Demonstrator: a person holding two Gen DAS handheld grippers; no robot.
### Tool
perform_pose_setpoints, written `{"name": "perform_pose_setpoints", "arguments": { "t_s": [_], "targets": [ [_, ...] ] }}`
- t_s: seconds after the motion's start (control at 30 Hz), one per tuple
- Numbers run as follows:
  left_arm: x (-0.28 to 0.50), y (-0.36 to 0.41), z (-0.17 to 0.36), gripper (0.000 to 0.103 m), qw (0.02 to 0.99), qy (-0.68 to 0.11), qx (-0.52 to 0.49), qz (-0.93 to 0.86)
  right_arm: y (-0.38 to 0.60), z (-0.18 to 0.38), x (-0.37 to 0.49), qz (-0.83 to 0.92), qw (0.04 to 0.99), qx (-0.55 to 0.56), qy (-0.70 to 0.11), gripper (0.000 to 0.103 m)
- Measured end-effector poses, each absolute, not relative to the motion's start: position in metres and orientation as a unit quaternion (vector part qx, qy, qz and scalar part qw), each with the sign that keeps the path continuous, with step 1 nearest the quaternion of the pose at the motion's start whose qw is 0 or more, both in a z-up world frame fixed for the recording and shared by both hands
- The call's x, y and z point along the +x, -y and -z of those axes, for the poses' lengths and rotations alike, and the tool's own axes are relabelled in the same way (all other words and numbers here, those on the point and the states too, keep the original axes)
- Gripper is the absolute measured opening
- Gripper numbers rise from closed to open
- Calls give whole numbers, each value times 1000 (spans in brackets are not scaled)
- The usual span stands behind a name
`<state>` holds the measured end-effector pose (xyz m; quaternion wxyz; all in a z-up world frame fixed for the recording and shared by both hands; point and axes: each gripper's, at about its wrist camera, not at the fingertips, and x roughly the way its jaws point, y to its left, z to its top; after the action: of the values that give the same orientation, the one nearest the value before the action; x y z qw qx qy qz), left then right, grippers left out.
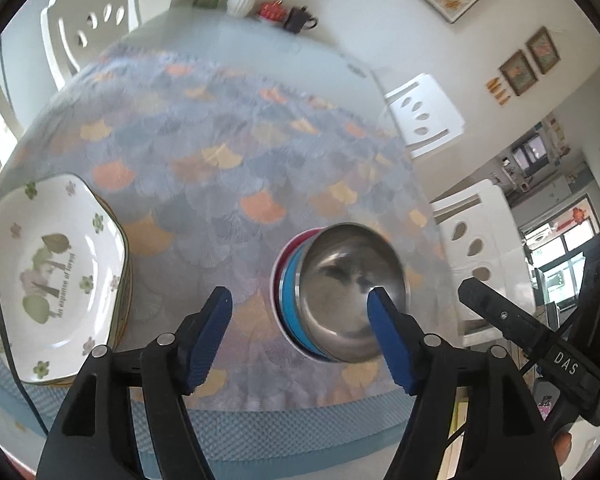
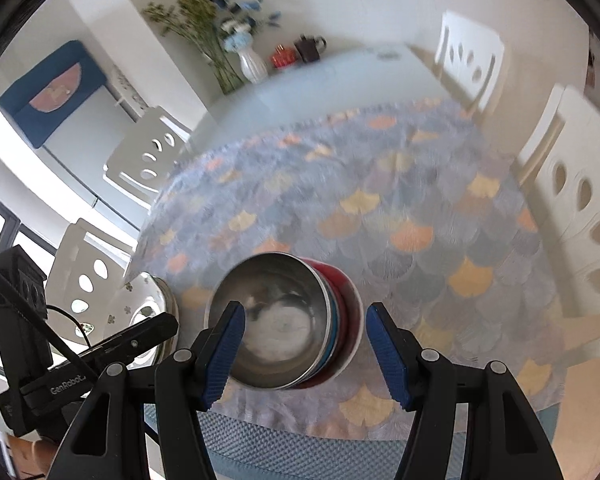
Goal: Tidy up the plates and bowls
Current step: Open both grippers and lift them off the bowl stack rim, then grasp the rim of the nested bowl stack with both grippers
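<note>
The left gripper (image 1: 298, 338) stands well open with nothing between its blue pads (image 1: 208, 340). One pad sits in front of the steel bowl (image 1: 346, 292), but it looks to hover above the rim, not press on it. The right gripper (image 2: 304, 350) is open about as wide and empty too; the same steel bowl (image 2: 276, 320) shows through the gap between its pads (image 2: 222, 354), clear of both.

That steel bowl is the top of a nested stack of bowls (image 1: 288, 292), with a blue one and a red one under it, standing on the patterned tablecloth (image 1: 228, 168) near the table's front edge. To the left of the stack, well apart from it, lies a pile of flowered plates (image 1: 56, 272).

By my reading the bowls are light, stiff and smooth, so the polished steel could slip in a loose pinch; the rim wall, one pad inside and one outside, looks the surest hold. Lifting the top bowl may drag its neighbours. The plates look like ceramic: heavier, chippable, best taken at the raised edge.
</note>
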<state>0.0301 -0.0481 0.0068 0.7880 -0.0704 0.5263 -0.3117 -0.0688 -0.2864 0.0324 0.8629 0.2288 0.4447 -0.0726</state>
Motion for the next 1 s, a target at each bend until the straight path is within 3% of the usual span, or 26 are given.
{"name": "perform_pose_setpoints", "arguments": {
  "t_s": [0.1,0.47,1.0],
  "targets": [
    [21,43,-19,69,796,-513,-59,316,270,-48,-84,77,876,212,-427,71],
    [-4,36,-41,70,823,-474,-22,311,250,-60,-119,101,878,220,-412,72],
    [24,66,17,70,788,-542,-35,290,298,5,-81,89,832,271,-475,73]
  ]
}}
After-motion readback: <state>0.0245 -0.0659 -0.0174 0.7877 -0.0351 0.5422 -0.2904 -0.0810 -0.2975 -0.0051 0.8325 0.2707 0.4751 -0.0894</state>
